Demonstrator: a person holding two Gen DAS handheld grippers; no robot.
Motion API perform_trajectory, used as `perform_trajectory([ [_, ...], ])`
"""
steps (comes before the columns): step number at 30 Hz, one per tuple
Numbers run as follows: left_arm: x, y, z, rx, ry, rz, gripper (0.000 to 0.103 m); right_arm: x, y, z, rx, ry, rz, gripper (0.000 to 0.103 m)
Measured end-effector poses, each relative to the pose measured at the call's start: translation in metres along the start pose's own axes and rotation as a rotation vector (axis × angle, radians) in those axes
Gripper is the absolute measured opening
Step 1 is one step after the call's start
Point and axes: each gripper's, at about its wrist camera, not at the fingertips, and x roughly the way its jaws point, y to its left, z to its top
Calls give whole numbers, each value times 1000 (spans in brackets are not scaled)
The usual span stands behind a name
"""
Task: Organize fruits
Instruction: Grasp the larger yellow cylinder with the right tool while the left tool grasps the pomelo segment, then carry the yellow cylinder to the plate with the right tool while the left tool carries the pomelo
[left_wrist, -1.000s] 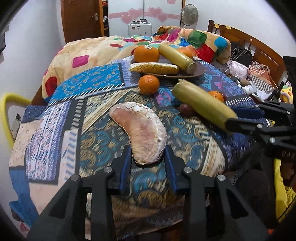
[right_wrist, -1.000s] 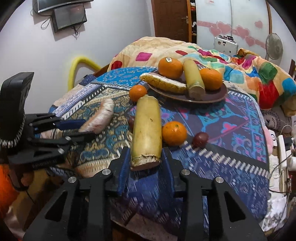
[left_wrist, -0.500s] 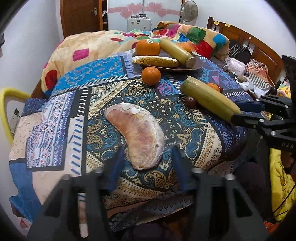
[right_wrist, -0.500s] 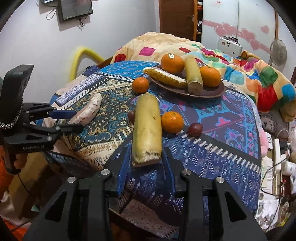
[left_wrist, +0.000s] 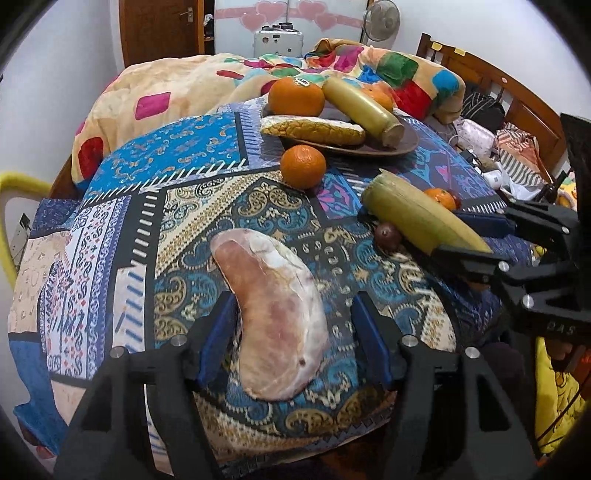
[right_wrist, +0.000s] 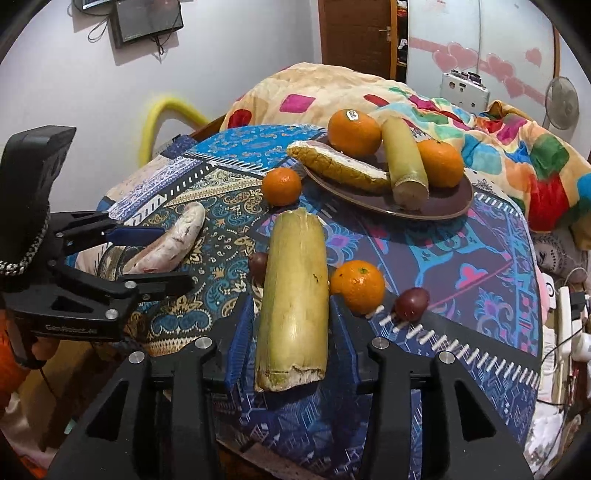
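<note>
A curved pinkish fruit (left_wrist: 275, 317) lies on the patterned cloth between the jaws of my open left gripper (left_wrist: 293, 341); the jaws stand apart from it. A yellow-green sugarcane piece (right_wrist: 295, 299) lies between the jaws of my open right gripper (right_wrist: 291, 343), with small gaps on both sides. A brown plate (right_wrist: 443, 206) at the back holds two oranges, another cane piece and a yellow curved fruit. A small orange (left_wrist: 303, 166) sits in front of the plate. Another orange (right_wrist: 357, 286) and a dark round fruit (right_wrist: 412, 303) lie right of the cane.
The table's front edge is just under both grippers. A second dark fruit (left_wrist: 388, 236) lies left of the cane. A quilt-covered bed (left_wrist: 184, 92) is behind the table, a wooden headboard (left_wrist: 517, 103) at right, a yellow chair frame (left_wrist: 14, 184) at left.
Both grippers have opened: one second ago they were closed against the pinkish fruit and the cane; now there are gaps. Both have drawn back and risen slightly.
</note>
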Motion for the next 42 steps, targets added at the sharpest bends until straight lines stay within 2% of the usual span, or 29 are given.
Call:
perform_trajectory([
  [4, 4, 2, 5, -3, -7, 14, 60, 2, 2, 2, -8, -6, -6, 37],
  [7, 5, 3, 7, -1, -17, 37, 44, 3, 3, 3, -16, -11, -13, 35],
  [14, -3, 0, 7, 12, -36, 41, 38, -8, 5, 3, -23, -48, -21, 34],
  [18, -17, -5, 10, 24, -74, 51, 26, -15, 7, 7, -28, -65, -13, 34],
  [20, -23, -6, 13, 25, -88, 41, 23, -17, 7, 7, -29, -71, -14, 34],
  [32, -40, -5, 33, 0, -147, 22, 22, -51, -8, 18, 10, -171, -31, 34],
  [42, -47, -18, 64, 18, -211, 5, 21, -75, -39, 32, 57, -240, -97, 34],
])
